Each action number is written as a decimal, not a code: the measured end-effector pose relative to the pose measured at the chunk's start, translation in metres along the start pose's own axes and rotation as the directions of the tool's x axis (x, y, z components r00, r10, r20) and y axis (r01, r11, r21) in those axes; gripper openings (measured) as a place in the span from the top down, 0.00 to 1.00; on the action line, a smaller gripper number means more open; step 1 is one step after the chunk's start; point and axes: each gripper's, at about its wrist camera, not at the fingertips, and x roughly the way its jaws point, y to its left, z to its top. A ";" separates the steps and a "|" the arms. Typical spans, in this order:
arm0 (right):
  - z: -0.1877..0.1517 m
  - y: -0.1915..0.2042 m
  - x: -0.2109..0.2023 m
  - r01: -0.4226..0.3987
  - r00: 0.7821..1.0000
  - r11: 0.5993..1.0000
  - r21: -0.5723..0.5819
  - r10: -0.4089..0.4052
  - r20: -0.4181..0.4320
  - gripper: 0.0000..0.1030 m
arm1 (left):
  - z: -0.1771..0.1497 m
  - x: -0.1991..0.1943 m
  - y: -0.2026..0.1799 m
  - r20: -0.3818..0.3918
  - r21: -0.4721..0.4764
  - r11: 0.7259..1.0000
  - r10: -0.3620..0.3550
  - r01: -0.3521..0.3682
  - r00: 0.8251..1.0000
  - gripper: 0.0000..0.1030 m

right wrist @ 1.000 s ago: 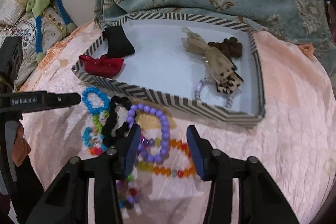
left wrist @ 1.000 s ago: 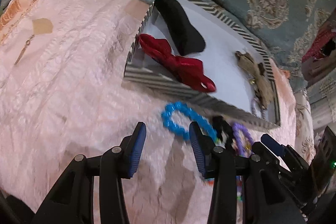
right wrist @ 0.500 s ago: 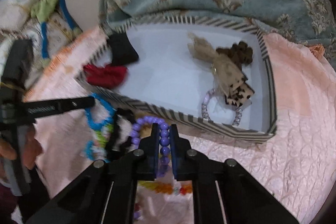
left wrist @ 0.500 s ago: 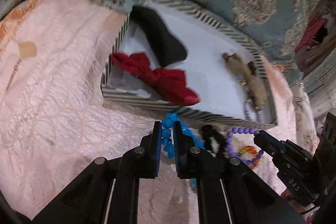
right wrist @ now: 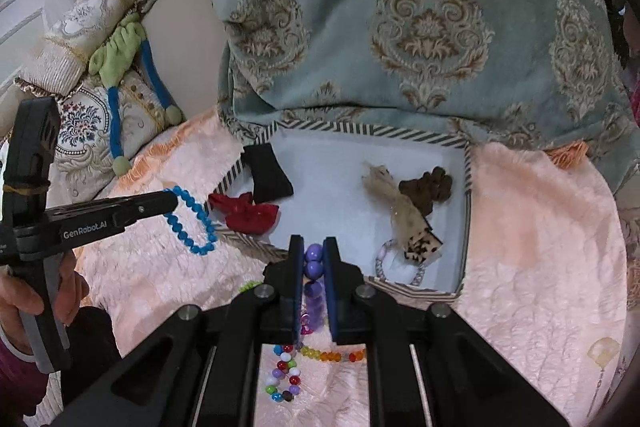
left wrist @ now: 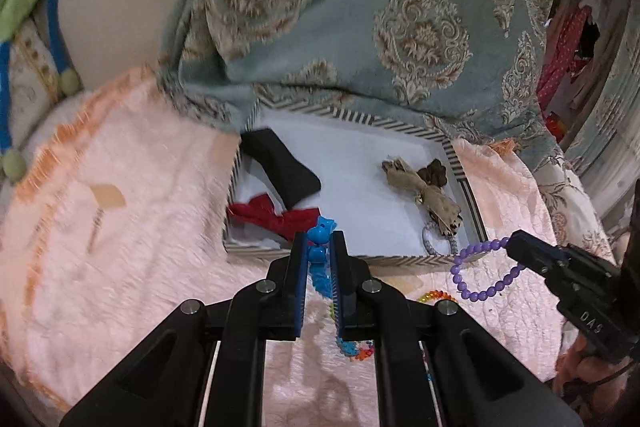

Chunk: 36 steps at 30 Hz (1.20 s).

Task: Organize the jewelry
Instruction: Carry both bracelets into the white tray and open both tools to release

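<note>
My left gripper (left wrist: 319,241) is shut on a blue bead bracelet (left wrist: 320,259), lifted just in front of the striped tray (left wrist: 352,261). From the right wrist view the blue bracelet (right wrist: 192,223) hangs from the left gripper (right wrist: 172,201) beside the tray's left corner. My right gripper (right wrist: 312,251) is shut on a purple bead bracelet (right wrist: 313,265), held above the tray's (right wrist: 466,187) near wall. In the left wrist view the purple bracelet (left wrist: 480,273) dangles from the right gripper (left wrist: 514,241).
In the tray lie a black cloth piece (left wrist: 282,167), a red bow (left wrist: 276,217), a beige bow (left wrist: 424,193), a brown piece (right wrist: 430,189) and a pale bracelet (right wrist: 398,263). Coloured bead bracelets (right wrist: 320,353) lie on the pink bedspread (right wrist: 540,247). A teal blanket (right wrist: 400,27) lies behind.
Both grippers closed on bracelets half a second ago and have since lifted them off the bedspread, up and toward the tray.
</note>
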 end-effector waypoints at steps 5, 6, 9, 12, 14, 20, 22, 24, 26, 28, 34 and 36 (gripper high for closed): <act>0.001 -0.002 -0.006 0.010 1.000 1.000 -0.002 -0.010 0.005 0.91 | 0.005 -0.009 -0.007 0.042 0.039 0.998 0.057 -0.059 0.998 1.00; 0.001 -0.002 -0.006 0.013 1.000 1.000 -0.003 -0.013 0.004 0.91 | 0.006 -0.010 -0.008 0.051 0.044 0.997 0.066 -0.069 0.997 1.00; 0.001 -0.006 -0.009 0.021 1.000 1.000 0.001 -0.021 0.002 0.91 | 0.006 -0.012 -0.010 0.069 0.056 0.995 0.083 -0.087 0.994 1.00; 0.001 -0.010 -0.009 0.027 1.000 1.000 0.008 -0.027 0.000 0.91 | 0.007 -0.011 -0.012 0.078 0.067 0.993 0.093 -0.098 0.993 1.00; 0.001 -0.012 -0.008 0.029 1.000 0.999 0.015 -0.029 -0.003 0.91 | 0.007 -0.010 -0.013 0.079 0.070 0.993 0.095 -0.100 0.992 1.00; 0.003 -0.013 -0.002 0.031 0.999 0.999 0.008 -0.031 -0.013 0.91 | 0.009 -0.004 -0.011 0.078 0.068 0.991 0.108 -0.114 0.991 1.00; 0.004 -0.014 0.001 0.032 0.999 0.999 0.010 -0.032 -0.017 0.91 | 0.010 -0.001 -0.011 0.076 0.068 0.991 0.113 -0.118 0.991 1.00; 0.005 -0.015 0.004 0.030 0.999 0.999 0.013 -0.030 -0.022 0.91 | 0.011 0.002 -0.010 0.074 0.072 0.990 0.117 -0.122 0.990 1.00; 0.006 -0.016 0.008 0.030 0.999 0.999 0.015 -0.029 -0.026 0.91 | 0.013 0.006 -0.010 0.071 0.075 0.989 0.121 -0.126 0.990 1.00; 0.007 -0.016 0.013 0.029 0.999 0.999 0.013 -0.029 -0.031 0.91 | 0.015 0.011 -0.009 0.067 0.078 0.989 0.123 -0.128 0.990 1.00; 0.017 -0.014 0.034 0.020 0.999 1.000 0.009 -0.019 -0.044 0.91 | 0.033 0.036 -0.010 0.039 0.089 0.989 0.113 -0.116 0.993 1.00; 0.023 -0.013 0.044 0.010 0.999 1.000 0.012 -0.009 -0.047 0.91 | 0.044 0.049 -0.009 0.018 0.080 0.992 0.095 -0.097 0.995 1.00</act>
